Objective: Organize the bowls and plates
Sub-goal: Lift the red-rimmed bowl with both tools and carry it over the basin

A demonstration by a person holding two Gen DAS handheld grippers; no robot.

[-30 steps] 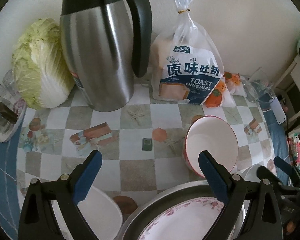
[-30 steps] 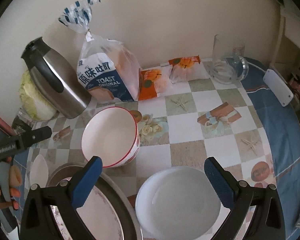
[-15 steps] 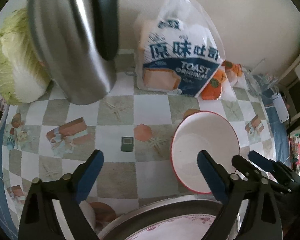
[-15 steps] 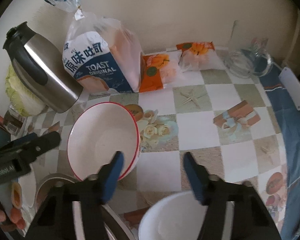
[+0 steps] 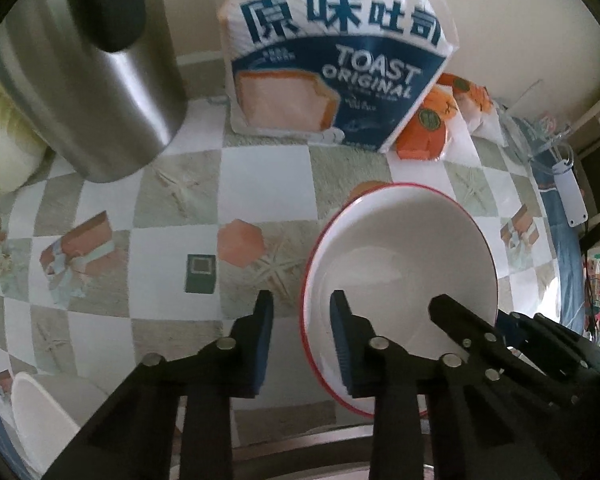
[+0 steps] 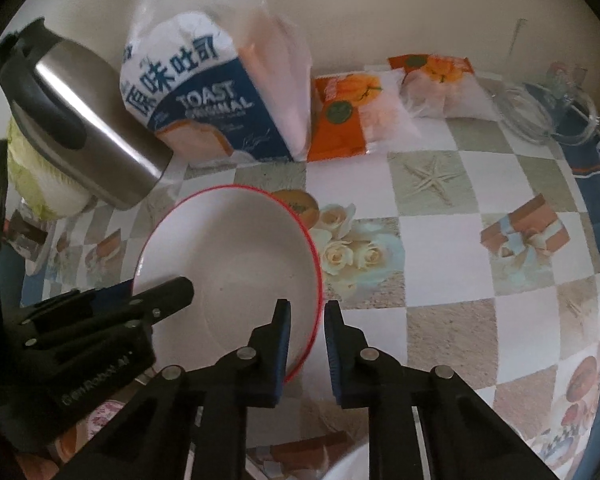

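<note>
Steel and plastic crowded the top of both views: a tall steel jug [image 5: 84, 80] at the upper left of the left wrist view, with a toast bag [image 5: 336, 64] standing beside it at the top centre, both on the chequered tablecloth [image 5: 172, 216].

The red-rimmed white bowl [image 5: 400, 264] sat at the centre right of that view and at the centre left of the right wrist view.

The left gripper [image 5: 302, 340] had its fingers on both sides of the bowl's left rim, with a gap visible, so it looked narrowed but not clamped. The right gripper [image 6: 305, 350] had closed almost fully around the opposite rim, and I could not tell if the pads pressed the wall.

The risk, as I judged it, was a thin rim grip on a smooth glazed wall: if one side lifted first, the bowl could tilt and slip out. If it were pushed toward the top of the frame, it could knock the bag or the jug. A metal basin [image 5: 324, 446] at the bottom edge lay close below, so a drop could hit it.
</note>
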